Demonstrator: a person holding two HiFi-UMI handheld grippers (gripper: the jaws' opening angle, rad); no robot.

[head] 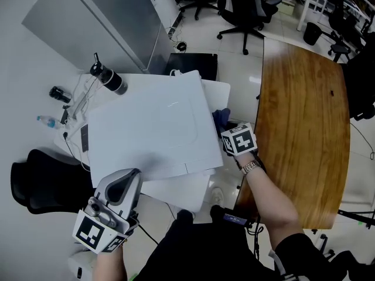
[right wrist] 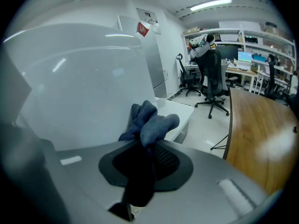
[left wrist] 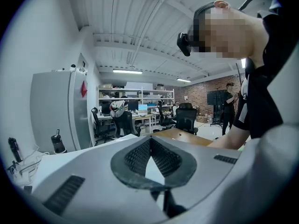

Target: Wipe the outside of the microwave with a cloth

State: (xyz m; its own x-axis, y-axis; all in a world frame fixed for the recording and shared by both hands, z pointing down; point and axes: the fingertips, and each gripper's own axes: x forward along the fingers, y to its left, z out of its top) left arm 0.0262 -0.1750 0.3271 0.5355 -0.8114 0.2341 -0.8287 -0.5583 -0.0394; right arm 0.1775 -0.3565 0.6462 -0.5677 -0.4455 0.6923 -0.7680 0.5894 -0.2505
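1. So, starting far left: a black chair (head: 41,180) sits well clear of the white table (head: 176,192). A dark bottle (head: 108,78) stands on the table's far-left part, near the microwave's back corner.
2. Our left gripper (head: 132,177) comes in from the bottom-left, held low and roughly level, its marker cube (head: 91,233) nearest us. Its nose sits at the near-left corner of the microwave (head: 152,127). We can't tell if it actually touches.
3. In the left gripper view its jaws meet at the tips with nothing between them.
4. The microwave takes up the middle of the table. The bare tabletop pokes out past the microwave's near edge and at its far-right corner, so there's not much margin either way.
5. Our right forearm reaches in from the lower right, wristwatch (head: 251,167) showing. The right gripper (right wrist: 148,143) tilts downward alongside the microwave's right side.
6. Its jaws are clamped on the blue cloth (right wrist: 149,122). The cloth bunches out past the tips, right up against the white side wall, and looks to be touching it.
7. Room on that side is a narrow strip of floor (head: 243,81) between the microwave and the wooden table (head: 302,127), whose curved edge runs just beside our forearm.
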